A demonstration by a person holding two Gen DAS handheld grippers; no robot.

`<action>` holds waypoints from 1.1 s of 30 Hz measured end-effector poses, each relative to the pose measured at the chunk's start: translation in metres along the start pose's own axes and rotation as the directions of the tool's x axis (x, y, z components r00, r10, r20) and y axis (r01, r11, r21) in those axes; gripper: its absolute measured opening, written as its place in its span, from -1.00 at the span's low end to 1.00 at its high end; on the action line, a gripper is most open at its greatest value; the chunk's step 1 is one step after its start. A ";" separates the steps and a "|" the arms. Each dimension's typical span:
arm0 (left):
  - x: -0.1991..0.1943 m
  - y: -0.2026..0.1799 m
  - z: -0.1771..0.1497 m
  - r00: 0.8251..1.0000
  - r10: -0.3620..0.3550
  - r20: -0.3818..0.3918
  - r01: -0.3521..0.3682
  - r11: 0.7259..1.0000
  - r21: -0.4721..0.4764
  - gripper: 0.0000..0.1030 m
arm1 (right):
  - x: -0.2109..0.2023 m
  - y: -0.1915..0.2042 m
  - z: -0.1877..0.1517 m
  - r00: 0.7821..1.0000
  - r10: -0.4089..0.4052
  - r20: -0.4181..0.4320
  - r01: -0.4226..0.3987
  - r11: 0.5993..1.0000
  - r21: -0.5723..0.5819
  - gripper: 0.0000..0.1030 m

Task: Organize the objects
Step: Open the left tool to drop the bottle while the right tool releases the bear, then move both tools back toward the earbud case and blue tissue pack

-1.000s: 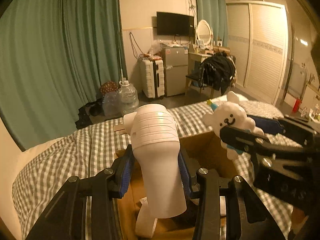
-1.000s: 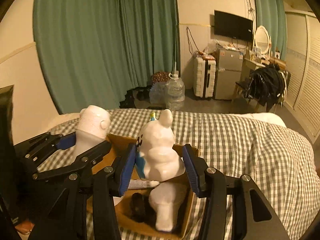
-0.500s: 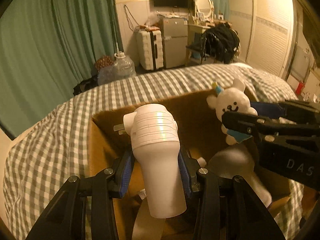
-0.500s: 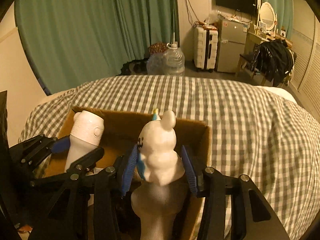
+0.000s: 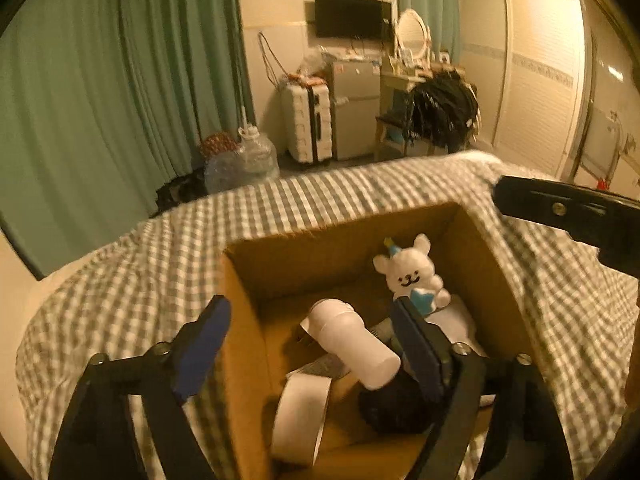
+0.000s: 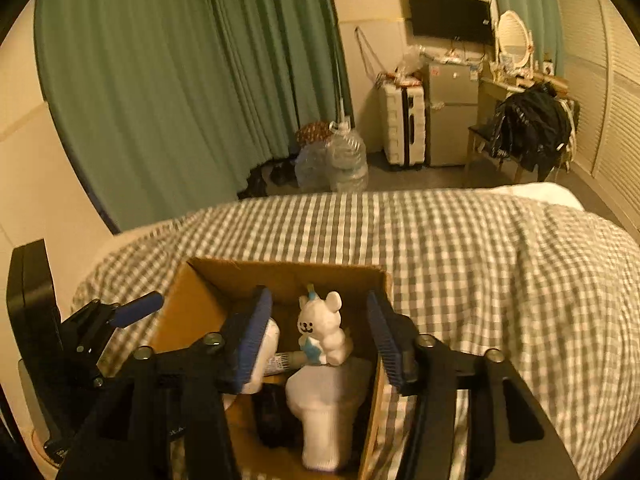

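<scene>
A bed (image 6: 460, 264) with a grey-and-white checked cover fills the lower half of the frame. An open cardboard box (image 6: 192, 304) stands on it, lower left.

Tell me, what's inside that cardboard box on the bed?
Inside the cardboard box: a white bear toy, a white cylinder, a white sock, something dark. Beneath them stays hidden.

Cardboard box (image 5: 244, 320): walls hemming access sideways, top lying open; floor crowded by white cylinder (image 5: 352, 340), plush bear (image 5: 412, 276), white sock (image 6: 324, 412).
</scene>
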State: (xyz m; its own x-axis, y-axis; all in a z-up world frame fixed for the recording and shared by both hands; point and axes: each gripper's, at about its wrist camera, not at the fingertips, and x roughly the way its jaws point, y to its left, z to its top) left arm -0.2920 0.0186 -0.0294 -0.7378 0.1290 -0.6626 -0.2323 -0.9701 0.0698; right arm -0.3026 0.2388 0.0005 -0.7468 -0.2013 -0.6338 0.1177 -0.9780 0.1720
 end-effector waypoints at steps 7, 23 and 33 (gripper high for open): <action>-0.084 0.015 0.004 0.995 0.036 0.093 -0.033 0.999 -0.033 0.89 | -0.080 0.032 0.000 0.997 -0.035 0.074 0.041 0.996 -0.076 0.30; -0.187 0.006 -0.060 0.981 0.128 0.149 -0.113 0.988 -0.105 0.94 | -0.184 0.077 -0.095 0.995 -0.029 0.091 0.047 0.980 -0.194 0.43; -0.132 -0.011 -0.143 0.995 0.100 -0.023 -0.102 0.988 -0.119 0.94 | -0.117 0.055 -0.179 0.992 -0.085 -0.095 0.070 0.986 -0.154 0.43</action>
State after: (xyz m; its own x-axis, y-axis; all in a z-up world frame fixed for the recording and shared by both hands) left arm -0.1017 -0.0173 -0.0490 -0.7427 0.0262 -0.6691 -0.0786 -0.9957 0.0484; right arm -0.0921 0.1989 -0.0510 -0.6886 -0.1218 -0.7148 0.1651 -0.9862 0.0089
